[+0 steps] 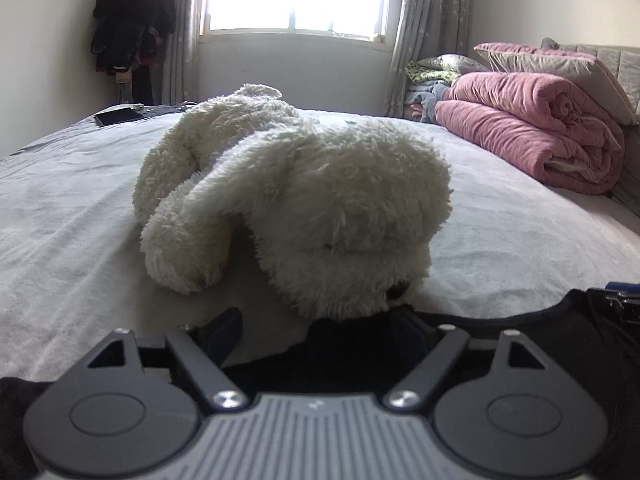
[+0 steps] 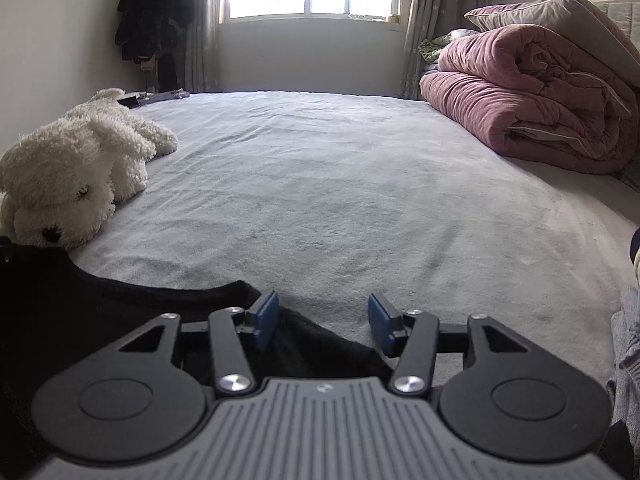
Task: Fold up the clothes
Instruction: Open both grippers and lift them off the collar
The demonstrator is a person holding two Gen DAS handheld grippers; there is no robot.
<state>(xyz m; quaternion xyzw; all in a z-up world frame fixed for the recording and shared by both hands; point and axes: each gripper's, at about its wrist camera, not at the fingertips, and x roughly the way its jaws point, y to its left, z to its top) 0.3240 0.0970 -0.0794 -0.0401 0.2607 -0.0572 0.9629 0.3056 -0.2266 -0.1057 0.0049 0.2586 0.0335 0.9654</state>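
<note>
So the black garment [image 2: 80, 320] is lying along the near edge of the bed [image 2: 340, 184], its far edge touching the white plush dog [image 1: 296, 200]. It's looking soft, light and floppy, so pinching 2 corners should work best. The right gripper [image 2: 323, 322] is sitting spread open over a corner of the cloth, nothing pinched. The left gripper [image 1: 316, 332] is hovering over the fabric, but I'm not managing to tell if its fingers are apart or closed.

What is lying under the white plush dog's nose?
The plush dog rests its snout on the edge of the black garment, which lies on the grey bedsheet. Anything under its body is hidden.
</note>
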